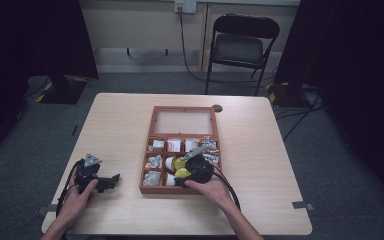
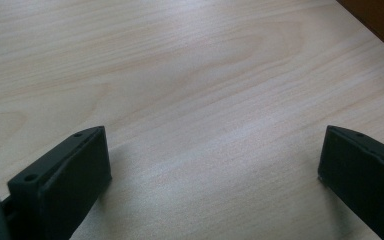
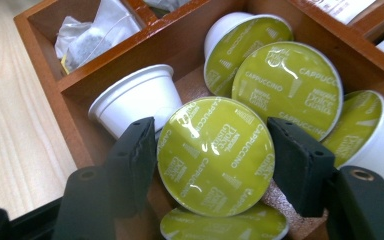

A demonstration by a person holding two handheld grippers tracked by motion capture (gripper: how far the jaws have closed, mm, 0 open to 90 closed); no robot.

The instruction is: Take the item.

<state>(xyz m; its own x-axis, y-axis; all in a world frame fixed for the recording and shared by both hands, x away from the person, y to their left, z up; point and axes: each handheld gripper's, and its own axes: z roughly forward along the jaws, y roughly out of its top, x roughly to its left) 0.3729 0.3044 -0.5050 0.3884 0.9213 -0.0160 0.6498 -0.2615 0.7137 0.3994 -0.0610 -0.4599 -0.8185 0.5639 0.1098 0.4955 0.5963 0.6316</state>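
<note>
The right gripper (image 3: 215, 157) is clamped on a capsule (image 3: 216, 156) low in the box (image 1: 150, 150), not yet lifted clear, while the left gripper (image 2: 215, 165) rests empty, jaws spread.

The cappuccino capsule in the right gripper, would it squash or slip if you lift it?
The cappuccino capsule looks light, a small white plastic cup. Its thin, shiny green foil lid could probably dent. The right gripper clamps its round rim from both sides, so it might pivot or slip.
</note>
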